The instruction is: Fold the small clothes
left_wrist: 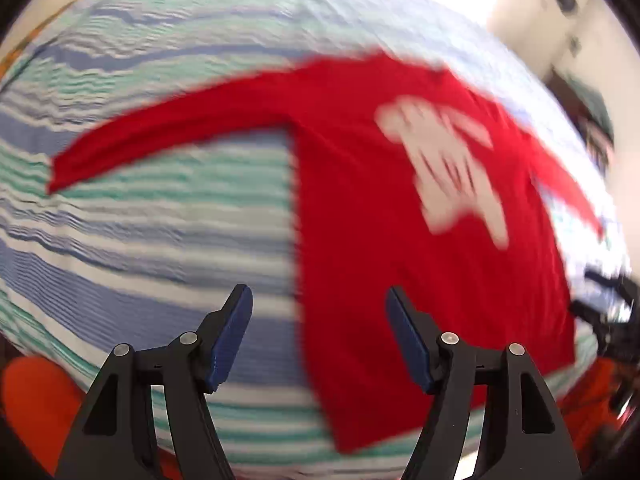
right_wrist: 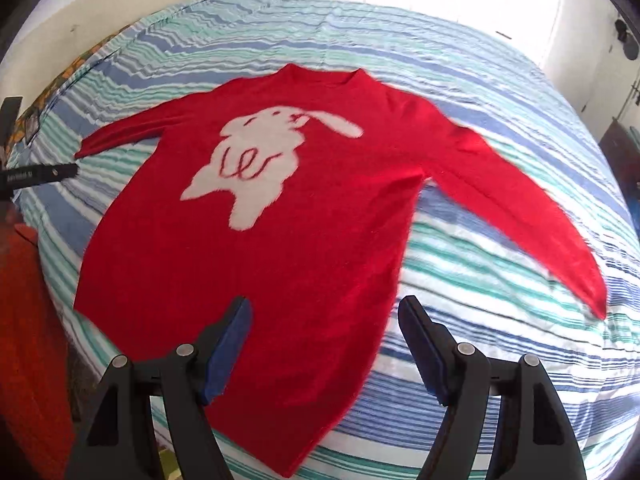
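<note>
A: Now, what is seen at the left?

B: A bed covered with a blue, green and white striped sheet (right_wrist: 460,80) is shown, and a red knitted long-sleeved sweater (right_wrist: 248,248) is laid flat on it, front side up. Its left sleeve (right_wrist: 128,128) is stretched out towards the sheet's left edge.

A: And the left gripper (left_wrist: 319,334)?

B: Its blue-padded fingers (left_wrist: 232,336) are spread wide and nothing is held; they are poised over the striped sheet beside the sweater's side edge. That view is blurred.

A: What is found in the middle?

B: A white rabbit motif (right_wrist: 264,160) is knitted into the chest.

A: And to the right?

B: The right gripper (right_wrist: 325,344) is parted too, empty, above the sweater's hem. The other sleeve (right_wrist: 532,216) is extended diagonally across the sheet.
</note>
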Action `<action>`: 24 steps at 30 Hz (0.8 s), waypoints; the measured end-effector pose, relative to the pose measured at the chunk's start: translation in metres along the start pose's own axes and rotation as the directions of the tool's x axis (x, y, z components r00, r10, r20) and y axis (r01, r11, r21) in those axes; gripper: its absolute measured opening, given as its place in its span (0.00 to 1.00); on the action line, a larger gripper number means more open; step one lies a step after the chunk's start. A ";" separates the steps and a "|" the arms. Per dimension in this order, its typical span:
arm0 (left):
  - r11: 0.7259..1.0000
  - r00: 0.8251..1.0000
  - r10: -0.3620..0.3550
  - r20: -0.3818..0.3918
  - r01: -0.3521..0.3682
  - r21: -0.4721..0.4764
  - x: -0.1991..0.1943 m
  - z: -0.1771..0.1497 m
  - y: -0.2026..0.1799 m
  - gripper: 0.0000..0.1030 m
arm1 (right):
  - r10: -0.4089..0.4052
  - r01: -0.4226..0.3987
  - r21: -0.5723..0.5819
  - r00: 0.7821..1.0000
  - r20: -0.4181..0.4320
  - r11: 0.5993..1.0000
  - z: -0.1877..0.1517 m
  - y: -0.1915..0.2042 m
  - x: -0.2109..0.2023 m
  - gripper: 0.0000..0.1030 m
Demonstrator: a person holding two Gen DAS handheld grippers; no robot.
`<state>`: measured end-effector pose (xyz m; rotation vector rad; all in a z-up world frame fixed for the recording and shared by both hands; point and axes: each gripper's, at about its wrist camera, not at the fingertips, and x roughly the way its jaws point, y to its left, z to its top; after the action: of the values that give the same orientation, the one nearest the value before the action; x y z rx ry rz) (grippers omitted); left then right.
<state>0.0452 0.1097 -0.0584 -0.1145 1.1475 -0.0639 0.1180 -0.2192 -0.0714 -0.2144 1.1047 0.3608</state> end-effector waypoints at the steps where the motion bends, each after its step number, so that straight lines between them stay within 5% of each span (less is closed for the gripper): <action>1: 0.999 0.999 0.012 -0.041 -0.011 0.037 0.008 -0.011 -0.016 0.69 | 0.003 -0.004 -0.010 1.000 -0.027 1.000 -0.007 0.001 0.005 0.73; 6: 0.968 0.971 0.169 -0.172 -0.131 0.212 0.039 -0.054 -0.037 0.71 | -0.007 -0.003 -0.043 0.975 -0.223 0.999 -0.054 0.000 0.035 0.73; 11: 0.974 0.966 0.164 -0.199 -0.126 0.188 0.036 -0.055 -0.033 0.73 | 0.059 -0.040 0.086 0.971 -0.230 0.995 -0.068 -0.022 0.027 0.80; 24: 0.969 0.961 0.188 -0.202 -0.148 0.197 0.040 -0.059 -0.052 0.73 | 0.021 -0.009 0.056 0.976 -0.215 0.998 -0.080 -0.020 0.032 0.88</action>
<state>0.0078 0.0498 -0.1121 0.1553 1.3629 -0.0292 0.0722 -0.2591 -0.1355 -0.1999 1.3296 0.3256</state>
